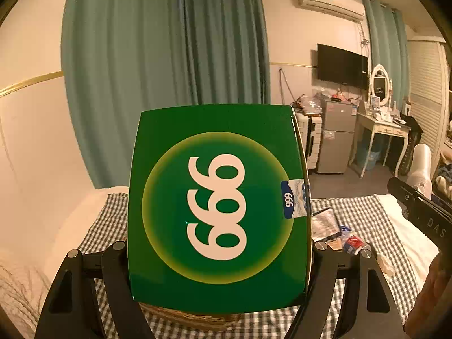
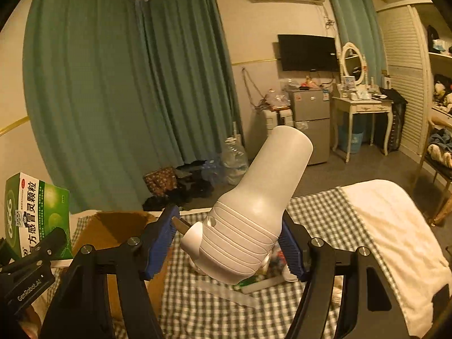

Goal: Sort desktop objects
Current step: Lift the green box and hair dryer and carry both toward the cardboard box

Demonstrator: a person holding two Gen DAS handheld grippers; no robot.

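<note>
The medicine box (image 1: 217, 209) sits between the jaws of the left hand-held gripper (image 1: 220, 257), raised above the checked cloth (image 1: 367, 220) that covers the bed (image 2: 395, 226). To its right, on the cloth, lies a small heap of packets (image 1: 339, 234). The white bottle (image 2: 254, 206) is held tilted between the pads of the right hand-held gripper (image 2: 228, 243), over more packets on the cloth. Left of the bottle an open cardboard box (image 2: 113, 226) rests on the bed. Beyond the bed's far edge, a fridge (image 2: 310, 121) stands on the floor, with a dressing table (image 2: 361, 107) to its right.
</note>
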